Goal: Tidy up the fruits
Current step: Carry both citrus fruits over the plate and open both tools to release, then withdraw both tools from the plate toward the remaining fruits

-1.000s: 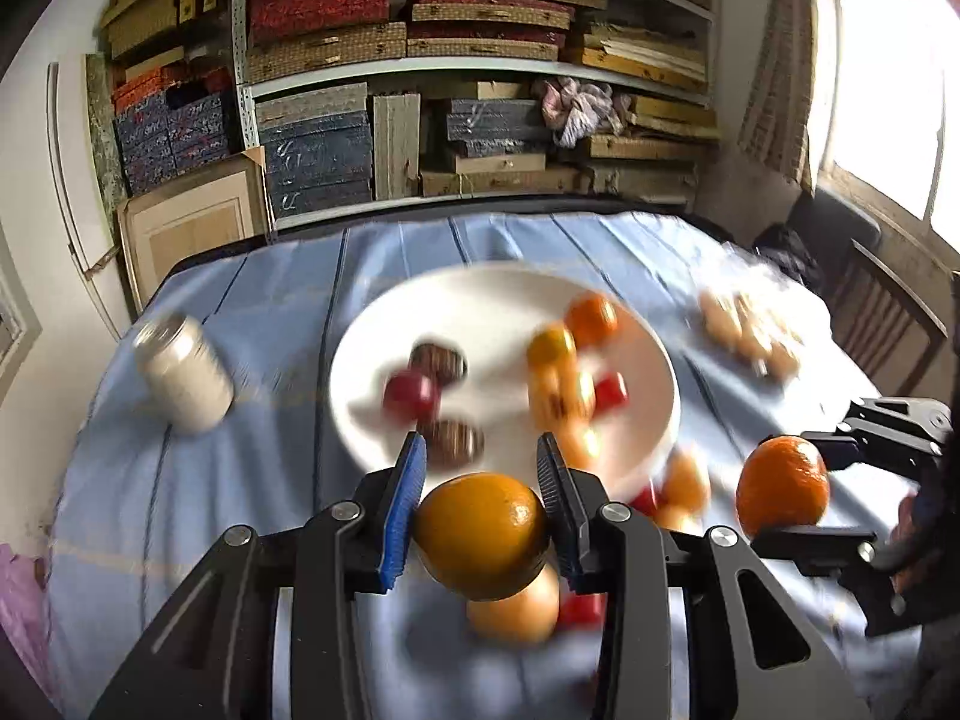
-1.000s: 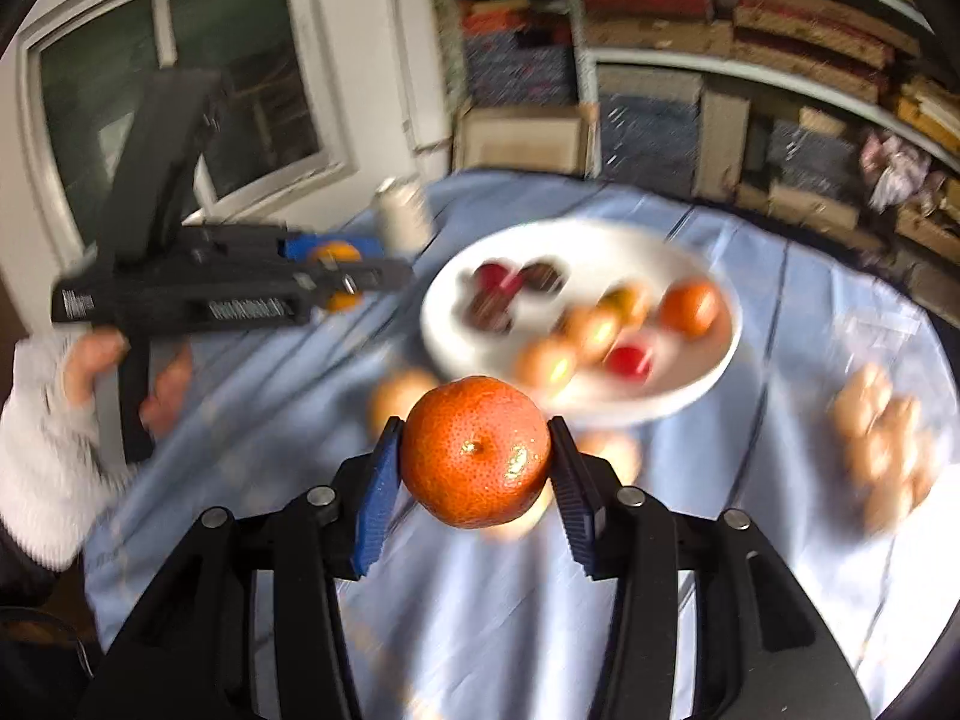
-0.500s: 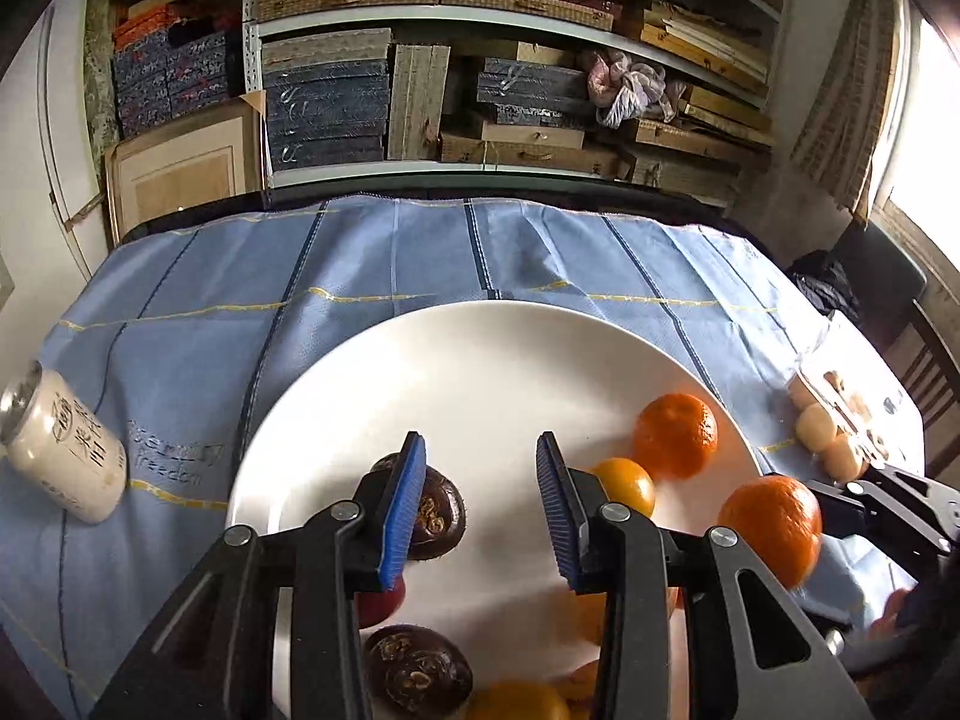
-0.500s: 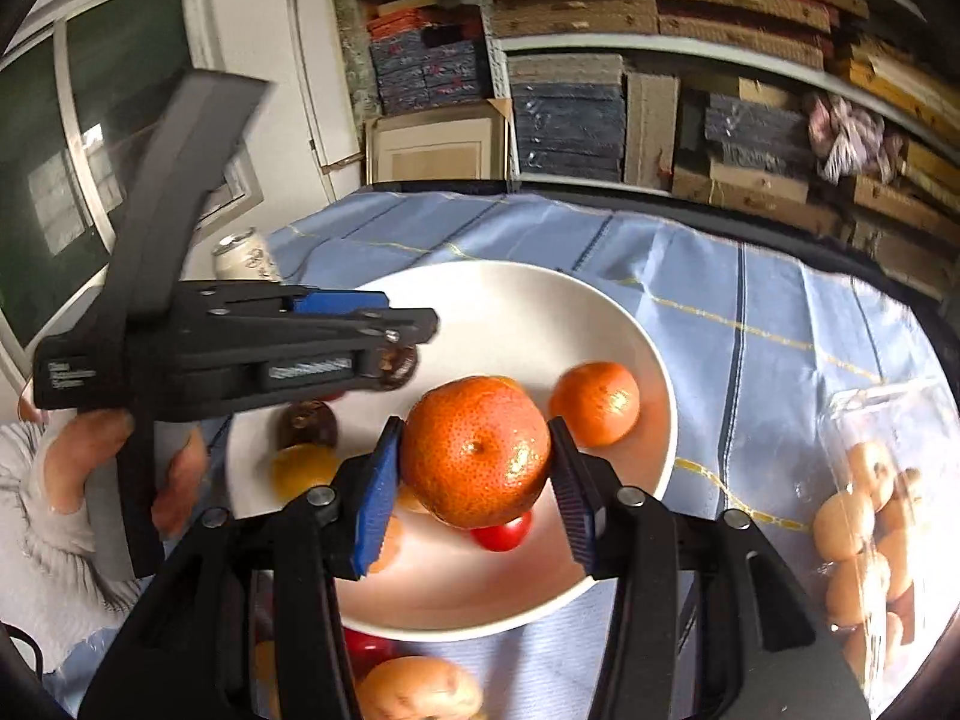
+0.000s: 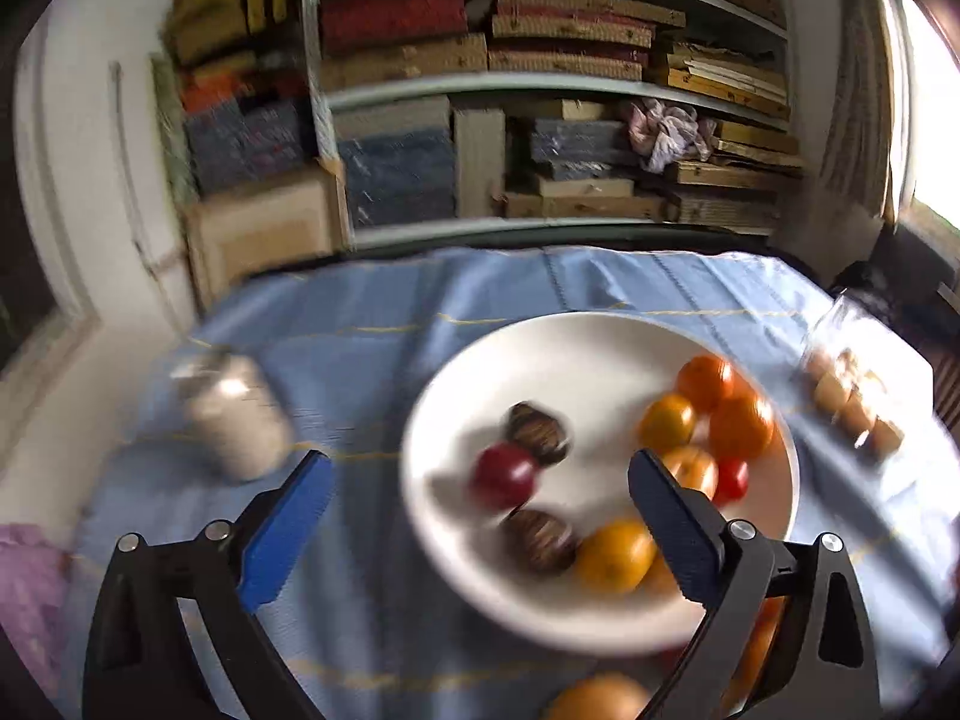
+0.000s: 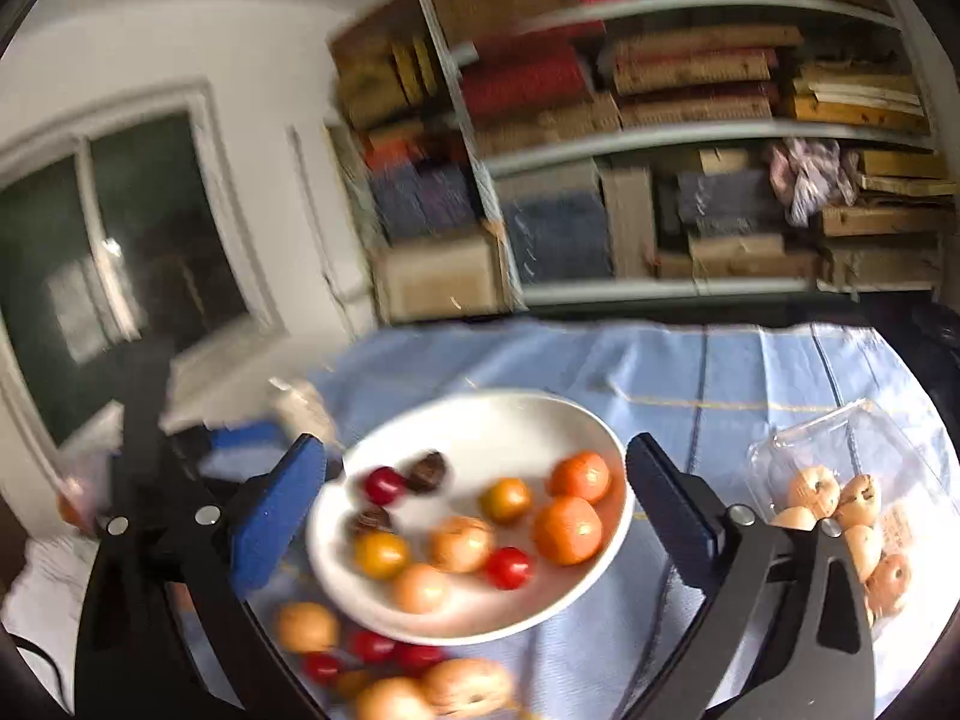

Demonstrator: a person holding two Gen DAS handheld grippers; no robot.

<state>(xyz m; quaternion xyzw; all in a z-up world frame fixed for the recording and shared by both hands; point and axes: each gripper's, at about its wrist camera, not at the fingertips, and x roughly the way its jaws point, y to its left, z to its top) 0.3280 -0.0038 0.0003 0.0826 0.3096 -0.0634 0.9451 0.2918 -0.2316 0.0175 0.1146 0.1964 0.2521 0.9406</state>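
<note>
Both grippers, left gripper (image 5: 480, 504) and right gripper (image 6: 477, 492), have just been opening; jaws wide, nothing between them. Next, take the loose fruit (image 6: 462, 687) beside the white plate (image 6: 480, 414), centring it squarely between the pads.

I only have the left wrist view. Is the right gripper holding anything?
Observer: No. The right gripper is open; its jaws have just been opening and nothing is between them.
Operator: What is left off the plate on its side?
Observer: A few red tomatoes and some pale orange fruits lie on the cloth by the near rim of the plate.
</note>
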